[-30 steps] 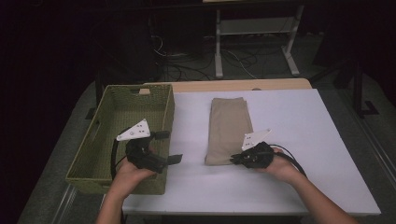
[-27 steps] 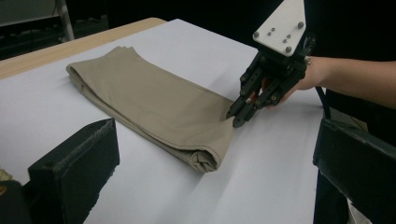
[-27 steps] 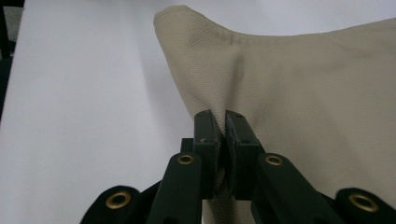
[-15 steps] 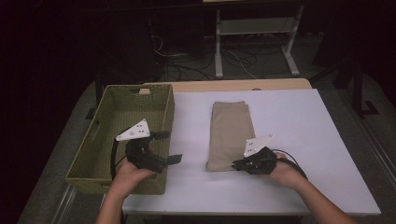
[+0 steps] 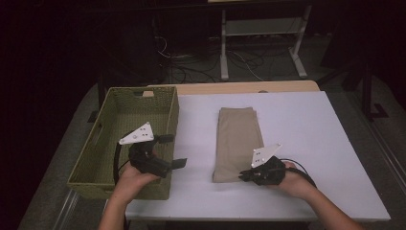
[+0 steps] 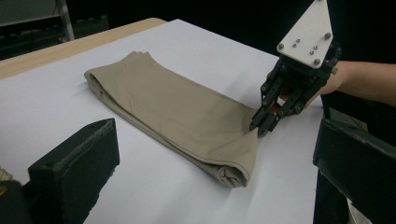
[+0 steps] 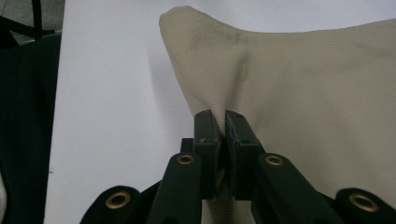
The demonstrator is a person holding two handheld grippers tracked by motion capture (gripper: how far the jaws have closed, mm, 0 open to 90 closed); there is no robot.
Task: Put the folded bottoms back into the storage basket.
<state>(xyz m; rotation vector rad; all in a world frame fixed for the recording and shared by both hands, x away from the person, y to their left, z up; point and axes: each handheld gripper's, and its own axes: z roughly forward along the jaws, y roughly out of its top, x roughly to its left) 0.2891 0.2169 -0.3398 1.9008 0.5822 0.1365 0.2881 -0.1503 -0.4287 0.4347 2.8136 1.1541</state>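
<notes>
We see a white table [image 5: 306,143] that carries a green woven basket [image 5: 119,115] on its left side and a pair of folded tan trousers [image 5: 237,139] near its middle, the two well apart. The trousers lie flat, lengthwise away from us, with one short end close to the near edge of the table. At that near end, on its right corner, our right gripper [image 5: 245,176] has its jaws clenched on the cloth: in the right gripper view the fabric [image 7: 299,88] bunches up into a ridge where the two black jaws pinch it, and in the left gripper view the same gripper [image 6: 259,128] bites the edge of the trousers [image 6: 173,107]. Our left gripper [image 5: 173,151] hangs over the near right corner of the basket, its jaws released and wide apart, pointing towards the trousers and grasping nothing.
</notes>
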